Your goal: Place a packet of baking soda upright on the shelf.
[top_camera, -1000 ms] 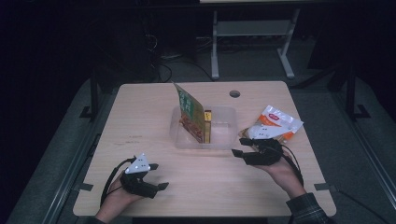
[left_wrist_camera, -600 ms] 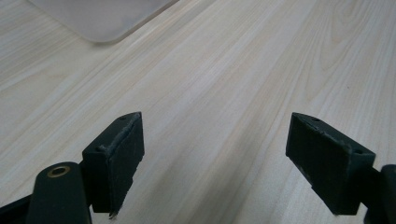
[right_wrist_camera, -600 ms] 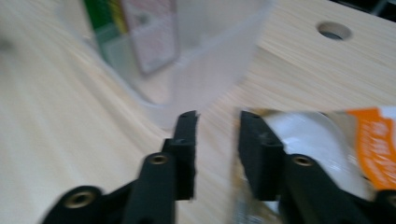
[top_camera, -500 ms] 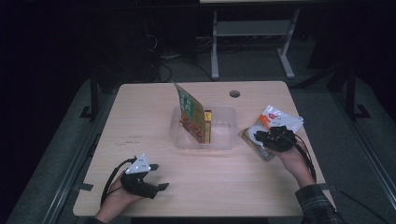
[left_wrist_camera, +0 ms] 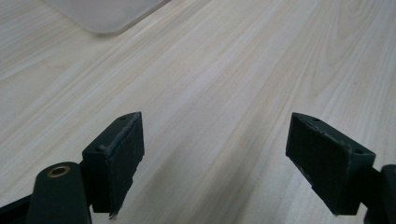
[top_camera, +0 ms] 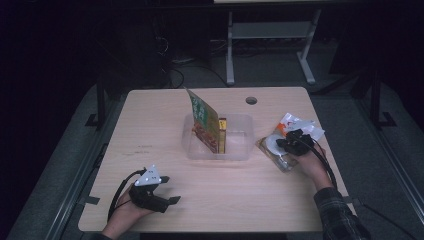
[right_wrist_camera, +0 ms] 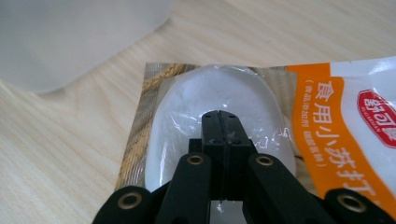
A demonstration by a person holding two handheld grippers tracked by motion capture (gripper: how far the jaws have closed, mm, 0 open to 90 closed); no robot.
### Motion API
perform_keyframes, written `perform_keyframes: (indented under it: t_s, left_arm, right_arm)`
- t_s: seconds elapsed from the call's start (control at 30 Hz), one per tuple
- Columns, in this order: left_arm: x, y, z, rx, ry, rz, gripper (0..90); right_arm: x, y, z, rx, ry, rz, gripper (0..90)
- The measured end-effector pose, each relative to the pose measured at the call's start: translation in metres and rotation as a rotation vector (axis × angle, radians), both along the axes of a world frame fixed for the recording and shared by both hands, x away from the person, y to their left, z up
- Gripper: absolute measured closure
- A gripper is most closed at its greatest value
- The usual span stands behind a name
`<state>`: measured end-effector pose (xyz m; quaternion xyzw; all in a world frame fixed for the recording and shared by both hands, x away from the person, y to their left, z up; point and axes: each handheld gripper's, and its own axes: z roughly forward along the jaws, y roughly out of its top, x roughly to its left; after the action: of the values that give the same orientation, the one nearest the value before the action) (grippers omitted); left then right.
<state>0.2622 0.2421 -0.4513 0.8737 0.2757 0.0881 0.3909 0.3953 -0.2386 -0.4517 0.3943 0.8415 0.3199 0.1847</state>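
L gripper [top_camera: 172, 199] sits low at the near left of the table [top_camera: 150, 115], held in the person's left hand [top_camera: 125, 212]. In the left gripper view its jaws stand wide apart w/ nothing but bare wood between them; a corner of the clear tub [left_wrist_camera: 105, 14] shows at top left.

Mid-table: clear tub [top_camera: 240, 150], shallow, see-through. Inside it a green & brown food packet [top_camera: 204, 122] stands on edge, tilted, leaning toward the left. Just beside it on the right, a slim yellow box [top_camera: 222, 135] stands upright, also inside the tub.

Right of the tub, just beside it on the table: white & orange bag [top_camera: 287, 137], lying flat, w/ a clear window showing white powder. R gripper [top_camera: 280, 145] is over the bag's near-left end, held by the right hand [top_camera: 312, 162]. In the right gripper view its jaws have just been closing & now meet pad to pad, tips [right_wrist_camera: 220, 122] over the bag's clear window [right_wrist_camera: 210, 102]. Nothing visible between the pads; can't tell if a fold of film is pinched. Bag isn't lifted.
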Motion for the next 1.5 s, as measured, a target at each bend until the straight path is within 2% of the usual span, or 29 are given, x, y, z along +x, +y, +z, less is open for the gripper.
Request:
perform_keyframes:
  t_s: [0.1,0.13,0.3,0.63,0.77,0.83,0.87,1.0,1.03,1.07,1.13,1.17,1.23,1.37,1.5]
  left_arm:
    - [-0.001,0.0,0.0,-0.007,0.0,0.004,18.9]
    - [-0.001,0.0,0.0,-0.008,0.001,0.006,18.9]
    - [-0.001,0.0,0.0,-0.006,0.002,0.006,18.9]
    - [-0.002,-0.001,0.0,-0.005,0.005,0.0,18.9]
    - [-0.002,-0.002,0.0,-0.002,0.004,-0.007,18.9]
    - [-0.002,-0.002,0.0,-0.001,0.006,-0.009,18.9]
    - [-0.003,-0.002,0.0,0.0,0.005,-0.01,18.9]
    - [-0.003,-0.002,0.0,0.001,0.007,-0.011,18.9]
    - [-0.002,-0.002,0.0,0.002,0.008,-0.011,18.9]
    - [-0.003,-0.003,-0.001,0.001,0.011,-0.011,18.9]
    - [-0.003,-0.003,-0.001,0.0,0.012,-0.012,18.8]
    - [-0.003,-0.003,0.0,0.008,0.011,-0.017,18.8]
    - [-0.003,-0.003,0.0,0.008,0.011,-0.019,18.9]
    - [-0.003,-0.003,0.0,0.007,0.014,-0.018,18.8]
    - [-0.003,-0.004,-0.001,0.006,0.011,-0.02,18.8]
  right_arm:
    - [-0.001,0.001,-0.001,-0.016,-0.003,0.012,90.0]
    - [-0.003,0.002,0.0,-0.005,0.017,0.023,90.0]
    - [-0.008,0.002,0.0,0.005,0.031,0.044,90.0]
    - [-0.032,0.008,0.002,-0.007,0.046,0.083,90.0]
    - [-0.041,0.007,0.003,0.012,0.071,0.103,90.0]
    - [-0.045,0.007,0.005,0.005,0.077,0.12,90.0]
    - [-0.045,0.005,0.009,-0.01,0.06,0.132,90.0]
    - [-0.044,-0.003,0.015,-0.037,0.036,0.109,90.0]
    - [-0.043,-0.006,0.015,-0.051,0.036,0.104,90.0]
    - [-0.042,-0.008,0.012,-0.068,0.058,0.106,90.0]
    - [-0.042,-0.009,0.009,-0.068,0.061,0.115,90.0]
    - [-0.042,-0.01,0.009,-0.046,0.074,0.123,90.0]
    - [-0.044,-0.009,0.01,-0.042,0.09,0.125,90.0]
    - [-0.05,-0.005,0.01,-0.05,0.089,0.163,90.0]
    - [-0.057,-0.004,0.01,-0.018,0.11,0.196,90.0]
